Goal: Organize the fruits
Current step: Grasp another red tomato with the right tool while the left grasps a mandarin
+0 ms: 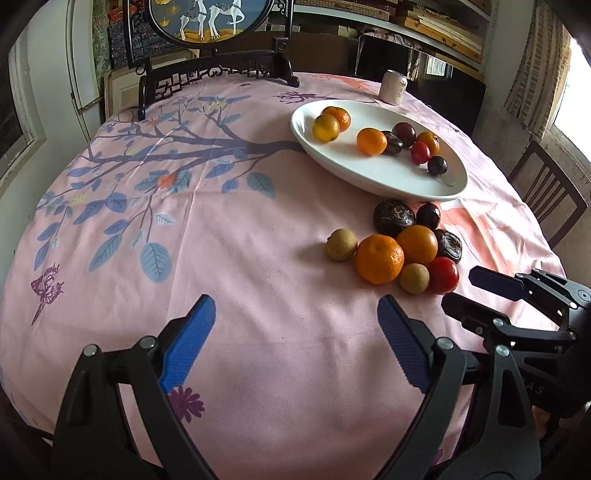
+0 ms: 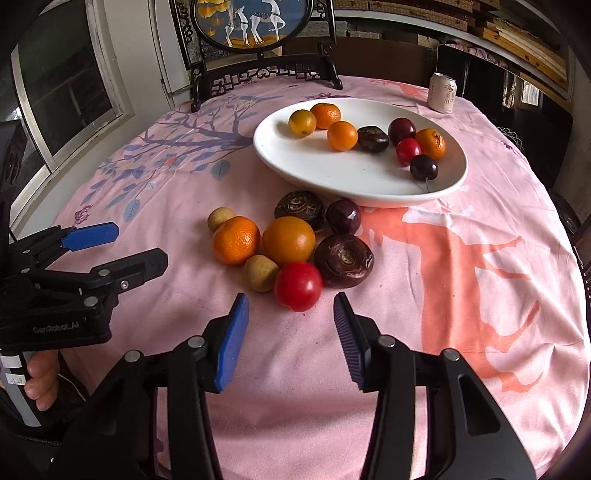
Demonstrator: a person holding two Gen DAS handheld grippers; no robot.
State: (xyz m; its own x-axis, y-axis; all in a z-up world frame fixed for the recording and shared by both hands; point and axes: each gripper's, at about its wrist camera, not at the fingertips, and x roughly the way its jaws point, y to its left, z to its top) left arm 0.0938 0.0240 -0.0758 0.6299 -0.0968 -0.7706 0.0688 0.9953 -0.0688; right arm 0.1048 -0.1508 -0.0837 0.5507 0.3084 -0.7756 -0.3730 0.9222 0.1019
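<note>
A white oval plate [image 2: 317,173] [image 1: 391,177] holds several fruits: oranges, dark plums, a red tomato. In front of it a loose pile lies on the pink cloth: two oranges [image 2: 236,240] [image 2: 289,240], a red tomato [image 2: 298,286] [image 1: 443,275], two tan longans [image 2: 260,272], dark water chestnuts [image 2: 343,260] and a plum [image 2: 343,216]. My right gripper [image 2: 291,314] is open and empty, just short of the tomato. My left gripper [image 1: 295,314] is open and empty, to the left of the pile.
A drink can [image 2: 443,92] stands at the far right of the table. A dark wooden stand with a round deer picture [image 2: 255,22] is at the back. A wooden chair [image 1: 546,199] stands to the right of the table.
</note>
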